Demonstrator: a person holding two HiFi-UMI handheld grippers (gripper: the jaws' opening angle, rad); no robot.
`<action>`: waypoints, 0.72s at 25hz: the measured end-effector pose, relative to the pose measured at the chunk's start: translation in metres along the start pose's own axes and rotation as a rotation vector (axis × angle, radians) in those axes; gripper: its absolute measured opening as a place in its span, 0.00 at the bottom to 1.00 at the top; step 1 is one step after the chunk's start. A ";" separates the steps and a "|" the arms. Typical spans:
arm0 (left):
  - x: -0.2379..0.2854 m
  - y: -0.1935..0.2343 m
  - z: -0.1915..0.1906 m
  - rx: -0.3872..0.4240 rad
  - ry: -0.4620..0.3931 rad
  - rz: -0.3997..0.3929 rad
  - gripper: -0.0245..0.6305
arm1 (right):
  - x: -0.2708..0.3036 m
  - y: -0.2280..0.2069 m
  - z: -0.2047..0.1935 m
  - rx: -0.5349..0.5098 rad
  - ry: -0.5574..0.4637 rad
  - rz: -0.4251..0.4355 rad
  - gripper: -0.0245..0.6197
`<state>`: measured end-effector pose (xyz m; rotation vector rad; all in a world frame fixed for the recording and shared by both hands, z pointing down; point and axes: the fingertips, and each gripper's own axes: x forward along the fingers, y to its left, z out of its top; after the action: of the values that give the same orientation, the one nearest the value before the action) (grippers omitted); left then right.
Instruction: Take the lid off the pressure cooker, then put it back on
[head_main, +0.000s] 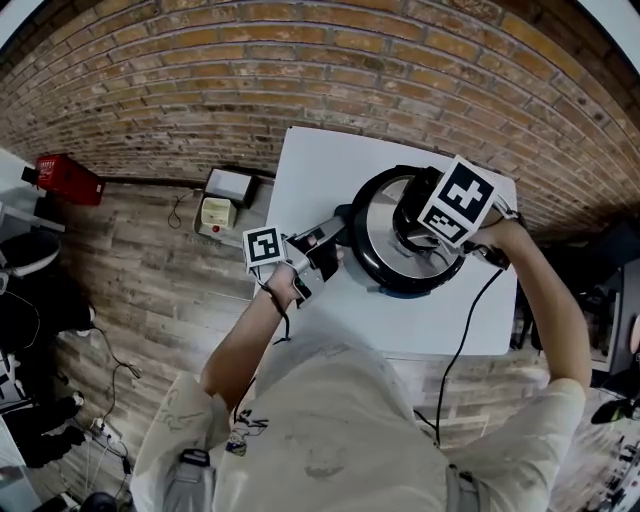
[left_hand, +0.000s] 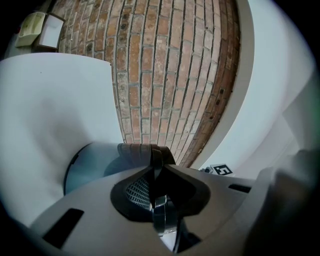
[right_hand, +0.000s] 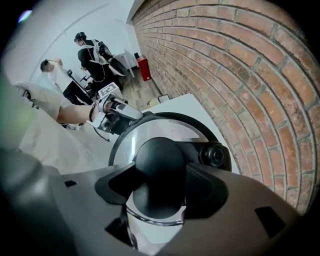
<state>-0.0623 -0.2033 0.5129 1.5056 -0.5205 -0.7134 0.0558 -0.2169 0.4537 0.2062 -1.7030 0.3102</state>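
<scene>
While the left gripper (head_main: 322, 246) is clamped tight on the long handle (left_hand: 137, 150) of the pressure cooker (head_main: 395, 284), the right gripper (right_hand: 159, 181) points down. Its jaws hug the round knob (right_hand: 159, 162) on the lid (right_hand: 167, 131), one on each side. The cooker sits near the middle of the white table (head_main: 330, 330), and its handle sticks out toward 9 o'clock in the head view. The lid lies over the pot; I cannot tell if it is all the way down.

To do this part well, I think the left side should hold the pot steady so it cannot spin or slide. The right side should squeeze the knob at its fat middle and keep the lid flat, not tipped, so the edge meets the rim evenly all round. Go slowly, because a smooth knob could slip.

The lid is a shiny silver circle with a dark ring round it. The knob is black, smooth and ball-shaped. A small black valve (right_hand: 215, 155) sits at 3 o'clock from the knob in the right gripper view. The wall (head_main: 300, 70) behind is rough red brick.
</scene>
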 end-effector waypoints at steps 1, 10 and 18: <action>0.000 0.000 0.000 -0.002 0.000 -0.001 0.14 | 0.003 0.000 0.001 -0.004 0.013 0.001 0.50; 0.000 -0.002 0.000 -0.009 0.000 -0.015 0.14 | 0.003 0.002 0.002 -0.013 -0.014 0.032 0.50; -0.001 -0.002 -0.001 -0.011 0.004 -0.016 0.14 | 0.003 0.002 0.002 -0.062 0.013 0.024 0.51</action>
<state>-0.0626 -0.2022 0.5109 1.5019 -0.5019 -0.7244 0.0524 -0.2152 0.4560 0.1377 -1.7005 0.2754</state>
